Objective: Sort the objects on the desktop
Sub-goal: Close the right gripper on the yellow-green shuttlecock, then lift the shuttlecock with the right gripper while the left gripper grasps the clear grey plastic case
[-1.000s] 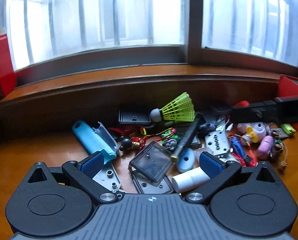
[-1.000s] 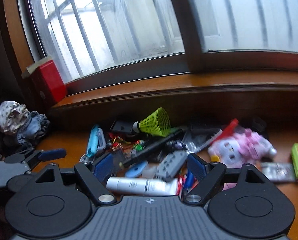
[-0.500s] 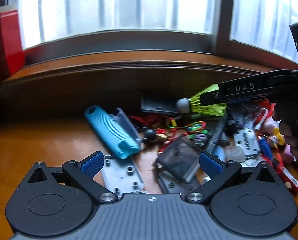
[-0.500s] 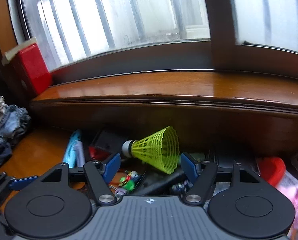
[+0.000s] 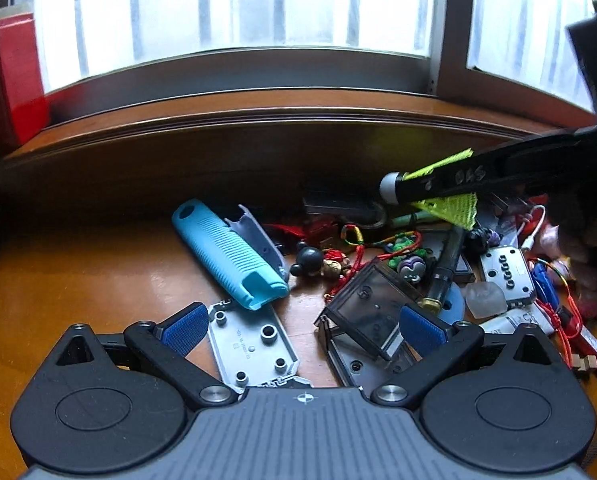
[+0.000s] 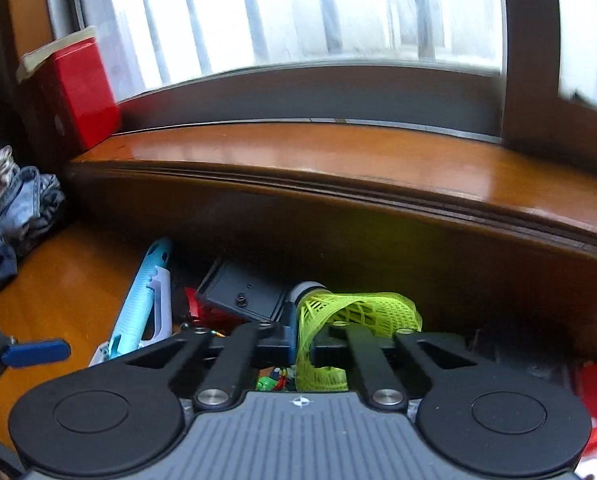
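A pile of small objects lies on the wooden desk below the window sill. My right gripper (image 6: 303,346) is shut on the yellow-green mesh skirt of a shuttlecock (image 6: 362,310), squeezing it flat; its grey cork points left. In the left wrist view the shuttlecock (image 5: 454,204) shows at the right, pinched by the right gripper's black finger (image 5: 470,178). My left gripper (image 5: 302,326) is open and empty, low over a grey plastic plate (image 5: 250,344) and a dark clear case (image 5: 366,308). A turquoise ribbed handle (image 5: 228,254) lies just ahead of it.
Keychains and beads (image 5: 378,252), a black pen (image 5: 444,268), a grey button module (image 5: 506,272), a white tube (image 5: 514,322) and red cords (image 5: 566,316) crowd the right. A red box (image 6: 74,96) stands on the sill at left. Clothes (image 6: 14,204) lie far left.
My right gripper moved down onto the shuttlecock and shut on its skirt. The left gripper shifted slightly closer to the pile and stayed open.
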Motion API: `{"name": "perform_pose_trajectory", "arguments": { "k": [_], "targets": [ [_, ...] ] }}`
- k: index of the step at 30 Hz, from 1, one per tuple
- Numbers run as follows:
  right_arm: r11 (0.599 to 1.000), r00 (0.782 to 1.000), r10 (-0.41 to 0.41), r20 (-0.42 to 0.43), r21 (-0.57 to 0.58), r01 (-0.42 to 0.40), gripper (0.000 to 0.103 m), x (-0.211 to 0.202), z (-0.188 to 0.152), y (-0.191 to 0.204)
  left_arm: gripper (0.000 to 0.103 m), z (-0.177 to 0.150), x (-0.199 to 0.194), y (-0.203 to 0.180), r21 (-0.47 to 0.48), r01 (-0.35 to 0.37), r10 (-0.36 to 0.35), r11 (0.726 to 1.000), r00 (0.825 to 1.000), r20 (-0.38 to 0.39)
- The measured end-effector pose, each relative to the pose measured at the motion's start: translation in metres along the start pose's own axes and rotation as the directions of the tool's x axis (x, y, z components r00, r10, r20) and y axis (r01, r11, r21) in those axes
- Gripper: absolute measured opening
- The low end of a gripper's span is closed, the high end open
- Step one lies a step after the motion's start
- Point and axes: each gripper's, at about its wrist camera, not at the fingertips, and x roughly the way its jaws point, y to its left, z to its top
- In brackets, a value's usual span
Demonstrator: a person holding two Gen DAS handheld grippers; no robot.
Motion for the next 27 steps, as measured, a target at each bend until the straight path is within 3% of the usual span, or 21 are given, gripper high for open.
{"name": "perform_pose_trajectory", "arguments": {
  "k": [11,18,27],
  "targets": [
    [0.994,0.996,0.057,0.066,0.09,-0.063,0.006,-0.092,-0.023,-0.006,0.102,-0.004,0.003,-0.021,0.14,0.011,-0.011,0.99,1.0,0.0],
    [0.99,0.997,0.072,-0.019,0.121,-0.069,0.006,-0.149,-0.079,0.003,0.096,-0.001,0.006,-0.035,0.229,0.124,-0.128,0.966,0.992,0.005],
    [0.959,0.995,0.049,-0.082,0.281,-0.024,0.006,-0.167,-0.127,-0.003,0.085,0.002,0.031,-0.031,0.21,0.185,-0.174,0.96,0.982,-0.069]
  ]
}}
